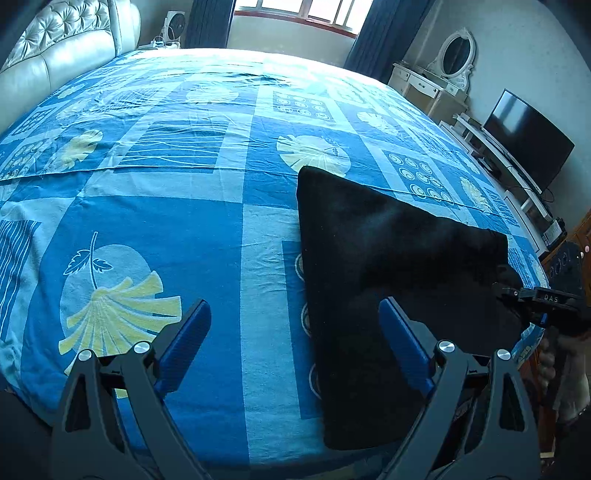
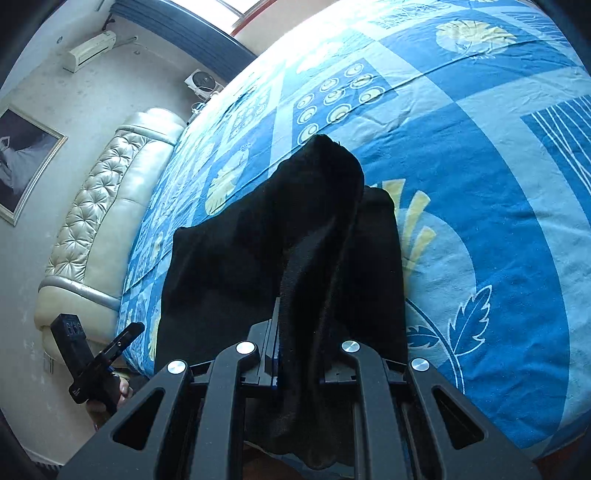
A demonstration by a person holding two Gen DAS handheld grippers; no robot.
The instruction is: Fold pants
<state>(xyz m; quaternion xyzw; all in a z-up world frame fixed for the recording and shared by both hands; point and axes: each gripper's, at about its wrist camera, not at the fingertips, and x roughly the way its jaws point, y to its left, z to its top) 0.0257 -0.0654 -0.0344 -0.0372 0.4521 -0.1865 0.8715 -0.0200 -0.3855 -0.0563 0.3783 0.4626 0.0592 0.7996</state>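
Observation:
The black pants (image 1: 373, 280) lie partly folded on the blue patterned bed sheet (image 1: 166, 221), near the bed's front right corner. My left gripper (image 1: 295, 325) is open and empty, hovering over the pants' left edge, its right finger above the cloth. My right gripper (image 1: 517, 295) shows at the right edge of the left wrist view, shut on the pants' right end. In the right wrist view the right gripper (image 2: 295, 350) is shut on a lifted fold of the pants (image 2: 288, 236), which hangs between its jaws. The left gripper (image 2: 110, 347) shows at the lower left.
A padded cream headboard (image 1: 55, 44) stands at the bed's far left. A white dresser with an oval mirror (image 1: 443, 70) and a television (image 1: 524, 140) on a low stand line the right wall. A window with dark curtains (image 1: 295, 14) is at the back.

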